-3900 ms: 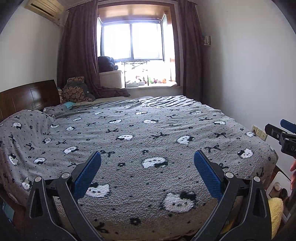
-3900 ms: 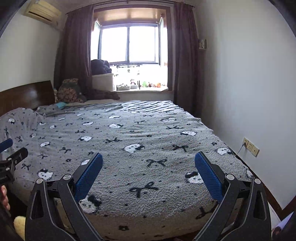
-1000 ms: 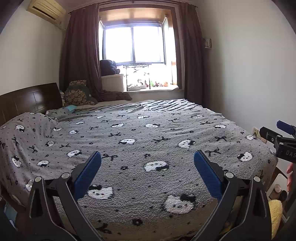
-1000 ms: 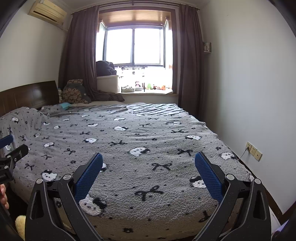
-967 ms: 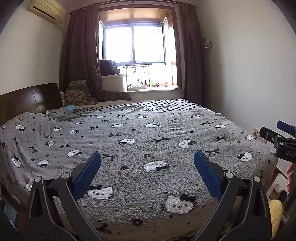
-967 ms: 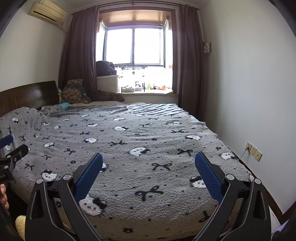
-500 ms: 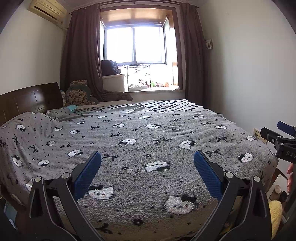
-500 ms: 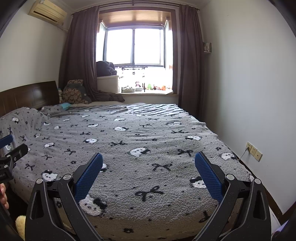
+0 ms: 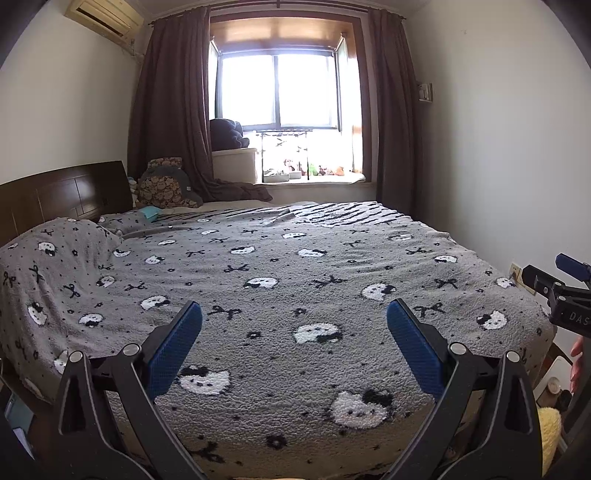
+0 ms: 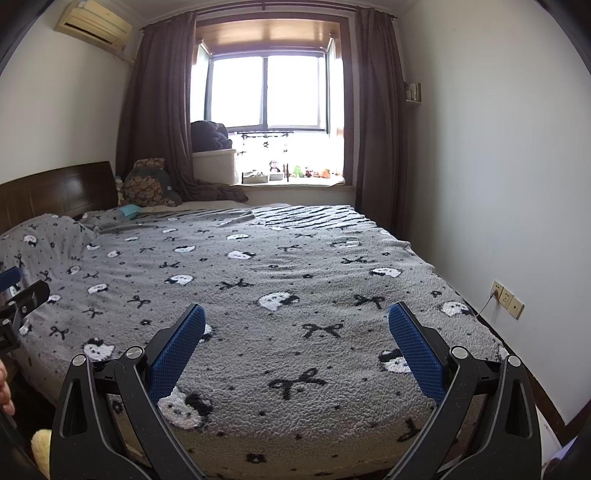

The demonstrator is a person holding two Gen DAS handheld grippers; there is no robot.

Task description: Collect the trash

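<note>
Bedroom seen from the foot of a bed [image 9: 295, 266], both grippers held side by side over its near edge. At far left, an air conditioner [image 9: 103, 16] is mounted high on the left wall, and a dark wooden headboard [image 9: 62, 195] stands below it. A grey blanket [image 10: 280, 266] patterned with white cat faces and black bows covers the mattress and a raised pillow at left. Near the headboard's far end lies a brown patterned cushion [image 9: 162, 184], with a small teal item [image 9: 149, 211] just beside it on the bed; what that item is cannot be told.

The left gripper [image 9: 294, 336] hovers above the near blanket with its blue-padded jaws spread wide and nothing between them. Its blue pads [image 9: 173, 347] do not touch the fabric.

At centre far, brown curtains [image 9: 166, 110] frame a bright window [image 9: 277, 92]; small figurines [image 10: 295, 170] line the sill, and a dark bundle [image 10: 208, 136] sits on a white box at the sill's left end.

The right gripper [image 10: 295, 334] is likewise spread wide and empty, level with the left one. In the left-wrist view its tip [image 9: 557, 291] enters from the right edge.

At right, wall sockets [image 10: 508, 299] sit low on the white wall. A yellow fuzzy object [image 9: 548, 435] lies low beside the bed's near right corner. No piece of trash can be identified with certainty in either view.
</note>
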